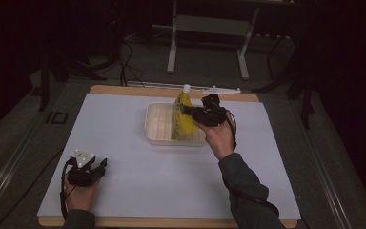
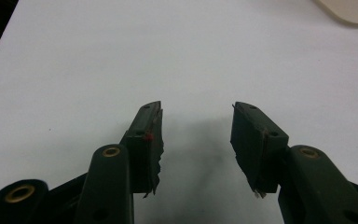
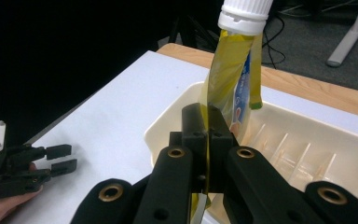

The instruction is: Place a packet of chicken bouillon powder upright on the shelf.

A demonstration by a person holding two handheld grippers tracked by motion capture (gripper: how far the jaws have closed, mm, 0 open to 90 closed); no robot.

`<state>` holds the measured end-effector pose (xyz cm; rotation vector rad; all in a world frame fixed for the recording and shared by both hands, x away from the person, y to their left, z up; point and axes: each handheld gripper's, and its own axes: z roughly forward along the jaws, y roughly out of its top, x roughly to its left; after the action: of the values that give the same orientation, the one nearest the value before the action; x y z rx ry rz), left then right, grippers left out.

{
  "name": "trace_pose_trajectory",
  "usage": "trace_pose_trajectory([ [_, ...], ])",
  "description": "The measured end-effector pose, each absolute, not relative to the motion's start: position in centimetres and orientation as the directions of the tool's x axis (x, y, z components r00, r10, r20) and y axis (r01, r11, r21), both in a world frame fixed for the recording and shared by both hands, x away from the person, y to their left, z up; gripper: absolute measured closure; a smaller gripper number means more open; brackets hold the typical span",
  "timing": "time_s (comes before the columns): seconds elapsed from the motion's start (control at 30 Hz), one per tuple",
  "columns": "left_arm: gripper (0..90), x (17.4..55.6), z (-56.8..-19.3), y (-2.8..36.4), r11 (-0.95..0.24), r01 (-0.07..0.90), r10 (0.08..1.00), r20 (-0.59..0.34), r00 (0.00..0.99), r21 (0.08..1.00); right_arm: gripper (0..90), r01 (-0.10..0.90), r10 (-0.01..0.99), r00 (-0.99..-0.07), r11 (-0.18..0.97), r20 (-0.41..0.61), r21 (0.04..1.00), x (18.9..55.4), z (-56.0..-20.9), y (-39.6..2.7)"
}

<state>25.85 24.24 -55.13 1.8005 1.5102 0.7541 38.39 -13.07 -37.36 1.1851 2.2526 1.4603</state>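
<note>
Left gripper rests on bench, jaws wide — nothing between. Right gripper clamped on yellow pouch — upright over cream tray.

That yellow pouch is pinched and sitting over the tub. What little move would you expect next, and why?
Probably a short lowering, then release. The right gripper is shut on the yellow pouch, held upright over the cream tub, cap up. The left gripper rests open on the table, uninvolved.
</note>
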Motion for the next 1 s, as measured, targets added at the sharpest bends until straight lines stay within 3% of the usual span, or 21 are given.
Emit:
trace_pose_trajectory([
  [1.0, 52.9, 25.9, -55.2, 24.3, -0.113, 0.608, 0.986, 0.011, 0.169, 0.786, 89.3, 0.611, 0.766, -0.579, 0.181, 0.279, 0.771, 41.0, -37.4, -10.8],
])
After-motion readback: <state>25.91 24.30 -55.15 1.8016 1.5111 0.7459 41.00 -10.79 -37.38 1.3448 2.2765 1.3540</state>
